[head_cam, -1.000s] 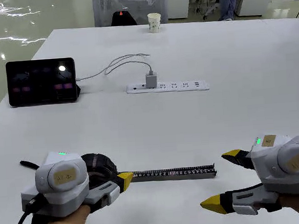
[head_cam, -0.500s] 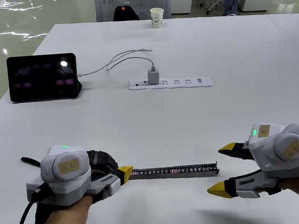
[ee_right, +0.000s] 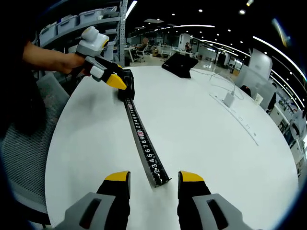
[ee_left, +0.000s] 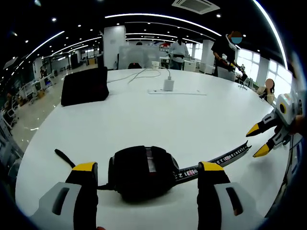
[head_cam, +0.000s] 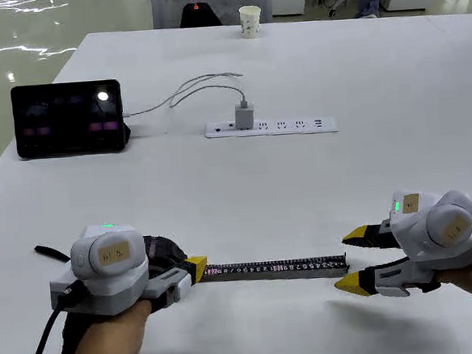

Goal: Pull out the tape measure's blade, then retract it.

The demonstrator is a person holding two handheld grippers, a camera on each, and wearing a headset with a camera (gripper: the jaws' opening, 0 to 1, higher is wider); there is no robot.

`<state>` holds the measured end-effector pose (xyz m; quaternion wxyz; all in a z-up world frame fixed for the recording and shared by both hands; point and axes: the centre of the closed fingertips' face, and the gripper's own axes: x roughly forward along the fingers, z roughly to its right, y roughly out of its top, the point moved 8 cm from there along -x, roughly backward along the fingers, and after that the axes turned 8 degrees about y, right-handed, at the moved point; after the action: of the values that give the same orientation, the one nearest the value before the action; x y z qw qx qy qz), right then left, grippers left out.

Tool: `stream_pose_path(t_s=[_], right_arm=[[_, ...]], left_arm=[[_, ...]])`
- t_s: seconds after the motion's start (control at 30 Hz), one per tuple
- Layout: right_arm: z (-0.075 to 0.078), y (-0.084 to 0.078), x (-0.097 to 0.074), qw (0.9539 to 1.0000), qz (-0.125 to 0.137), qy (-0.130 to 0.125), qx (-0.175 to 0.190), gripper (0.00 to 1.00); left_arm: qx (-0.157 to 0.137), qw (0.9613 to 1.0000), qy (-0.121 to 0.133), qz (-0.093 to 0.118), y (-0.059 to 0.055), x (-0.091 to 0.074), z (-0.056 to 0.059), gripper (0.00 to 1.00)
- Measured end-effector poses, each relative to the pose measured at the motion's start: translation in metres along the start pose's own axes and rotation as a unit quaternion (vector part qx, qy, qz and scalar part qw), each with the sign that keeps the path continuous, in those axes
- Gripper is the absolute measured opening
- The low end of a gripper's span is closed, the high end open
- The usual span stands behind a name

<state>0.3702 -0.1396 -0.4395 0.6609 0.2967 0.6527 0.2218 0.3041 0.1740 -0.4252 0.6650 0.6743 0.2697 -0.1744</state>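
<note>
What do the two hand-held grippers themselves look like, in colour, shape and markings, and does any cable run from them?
The left gripper and the right gripper both have a rounded pale grey housing with a tan sticker and a small green light, and dark jaws with pointed yellow tips. A black cable leaves the left one.

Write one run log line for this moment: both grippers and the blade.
blade: out, flat on table | left gripper: open, astride tape measure case | right gripper: open, astride blade end
</note>
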Motion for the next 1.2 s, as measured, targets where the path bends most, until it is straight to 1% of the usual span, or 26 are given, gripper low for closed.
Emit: stream_pose_path(t_s=[0.17, 0.27, 0.37, 0.43, 0.63, 0.73, 0.9, 1.2], right_arm=[[0.005, -0.007, 0.004, 0.9999, -0.006, 0.007, -0.005, 0.29], [0.008, -0.010, 0.007, 0.9999, -0.007, 0.011, -0.008, 0.25], [0.009, -0.011, 0.009, 0.9998, -0.006, 0.013, -0.016, 0.21], [0.011, -0.013, 0.010, 0.9998, -0.005, 0.016, -0.010, 0.18], [0.013, -0.014, 0.011, 0.9998, -0.001, 0.019, -0.008, 0.13], [0.014, -0.017, 0.013, 0.9997, -0.005, 0.022, -0.008, 0.12], [0.016, -0.018, 0.013, 0.9996, 0.006, 0.027, -0.003, 0.11], [0.016, -0.017, 0.013, 0.9995, 0.009, 0.028, -0.008, 0.10]], left_arm=[[-0.008, 0.9999, -0.002, -0.008, -0.001, 0.003, -0.001, 0.75], [-0.009, 0.9999, -0.002, -0.012, -0.001, 0.005, -0.002, 0.73], [-0.010, 0.9998, -0.005, -0.015, -0.002, 0.007, -0.002, 0.69], [-0.013, 0.9997, -0.008, -0.017, -0.001, 0.008, -0.002, 0.66], [-0.013, 0.9998, -0.005, -0.017, 0.000, 0.010, -0.002, 0.65], [-0.013, 0.9997, -0.004, -0.018, -0.001, 0.012, -0.002, 0.65], [-0.013, 0.9997, -0.001, -0.022, -0.001, 0.014, -0.002, 0.65], [-0.020, 0.9994, 0.005, -0.027, -0.001, 0.016, -0.004, 0.62]])
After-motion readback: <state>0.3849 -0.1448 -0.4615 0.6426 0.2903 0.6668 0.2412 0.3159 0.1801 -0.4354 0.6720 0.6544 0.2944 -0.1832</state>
